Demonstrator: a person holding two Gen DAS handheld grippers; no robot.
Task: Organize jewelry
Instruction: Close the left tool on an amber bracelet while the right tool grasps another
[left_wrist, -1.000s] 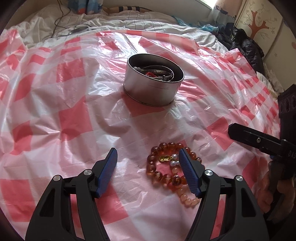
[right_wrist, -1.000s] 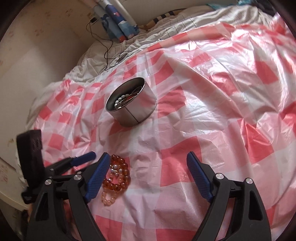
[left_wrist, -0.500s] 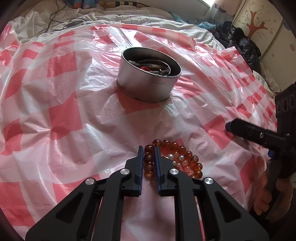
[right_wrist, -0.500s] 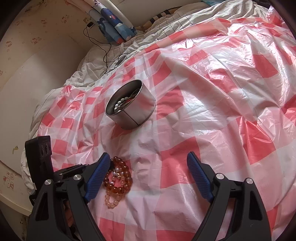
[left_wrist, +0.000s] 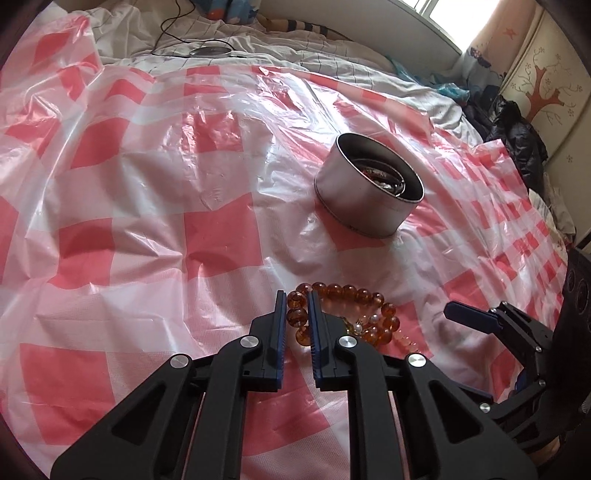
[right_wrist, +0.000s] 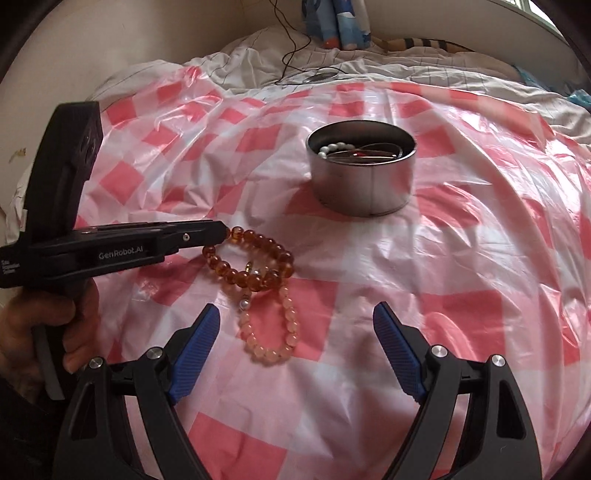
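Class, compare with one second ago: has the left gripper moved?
Yes. The left gripper, formerly wide open around the amber bracelet, is now shut on its beads near the tin.

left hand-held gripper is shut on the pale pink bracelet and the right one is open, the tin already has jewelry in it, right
Not quite: the left hand-held gripper is shut on the amber bead bracelet, as the left wrist view shows. The pale pink bracelet lies free. The rest holds.

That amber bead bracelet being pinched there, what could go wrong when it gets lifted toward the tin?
The left gripper pinches only a bead or two of the amber bracelet, so it might slip out. The pale pink bracelet lies tangled against it and could be dragged along. The metal tin sits on crinkly plastic sheet over soft bedding, so a bump might tip it.
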